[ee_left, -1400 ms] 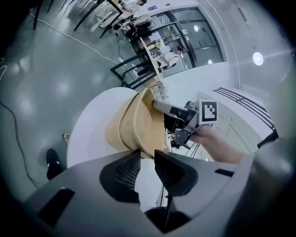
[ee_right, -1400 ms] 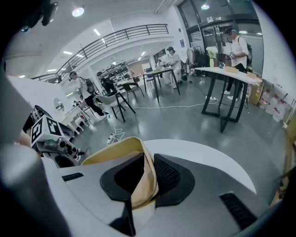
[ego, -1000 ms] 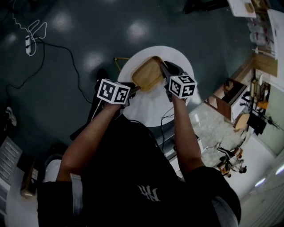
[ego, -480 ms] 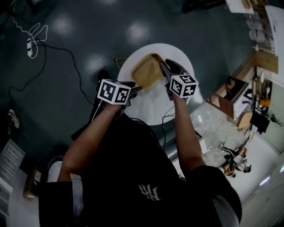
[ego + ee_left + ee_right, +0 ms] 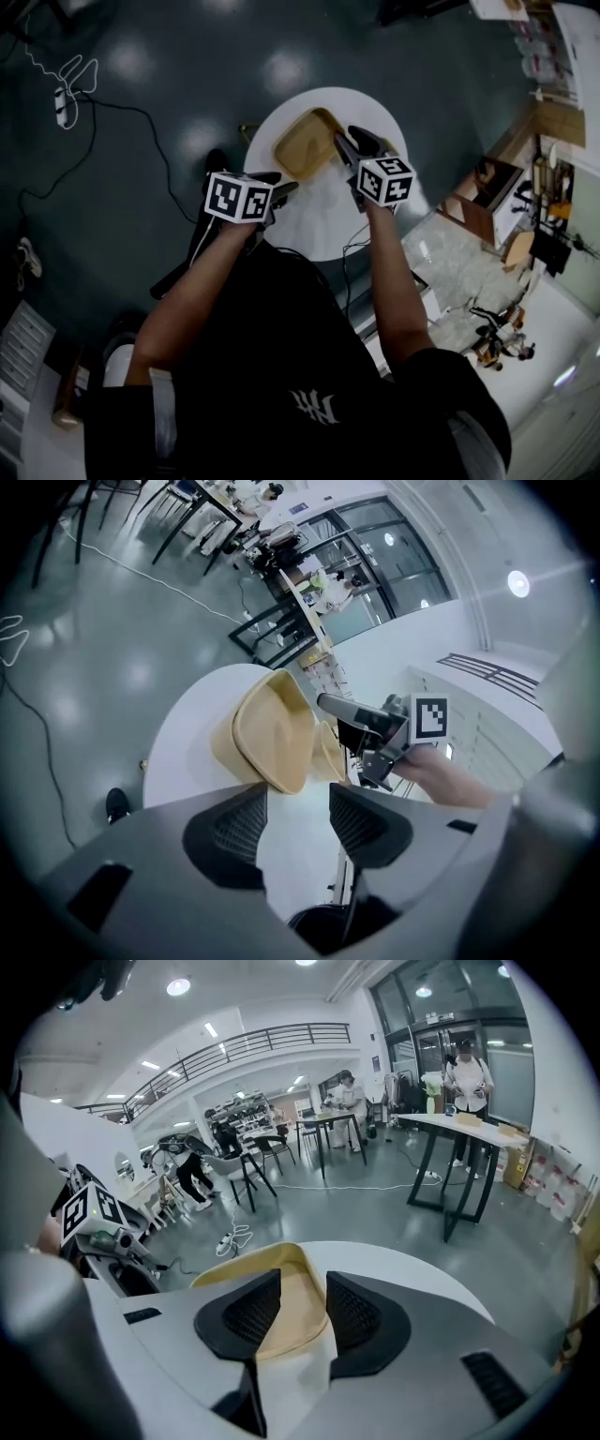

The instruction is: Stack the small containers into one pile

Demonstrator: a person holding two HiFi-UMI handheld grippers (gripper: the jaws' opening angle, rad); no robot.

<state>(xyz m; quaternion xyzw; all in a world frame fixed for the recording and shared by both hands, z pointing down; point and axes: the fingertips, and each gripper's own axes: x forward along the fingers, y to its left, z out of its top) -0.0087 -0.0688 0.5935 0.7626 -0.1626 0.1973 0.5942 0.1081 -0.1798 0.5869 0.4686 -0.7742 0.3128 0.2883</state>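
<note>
Beige containers [image 5: 302,148], apparently nested as one pile, rest on the white round tabletop [image 5: 323,225] just ahead of both pairs of jaws.

**Hazards, left to right:**
- The left gripper [image 5: 283,188] could catch the near rim with a jaw tip as it draws back, which would tilt or unseat the pile.
- The right gripper [image 5: 347,148] has the opposite rim showing in its gap. If a pad snags that rim, it could drag the upper container along and push the pile toward the tabletop edge beyond it.

**Jaws:**
- Left: spread wide, having just been opening. Nothing lies between the pads, and the pile sits just beyond their tips.
- Right: likewise spread and just been opening. The container rim lies in the gap, and neither pad presses on it.
</note>
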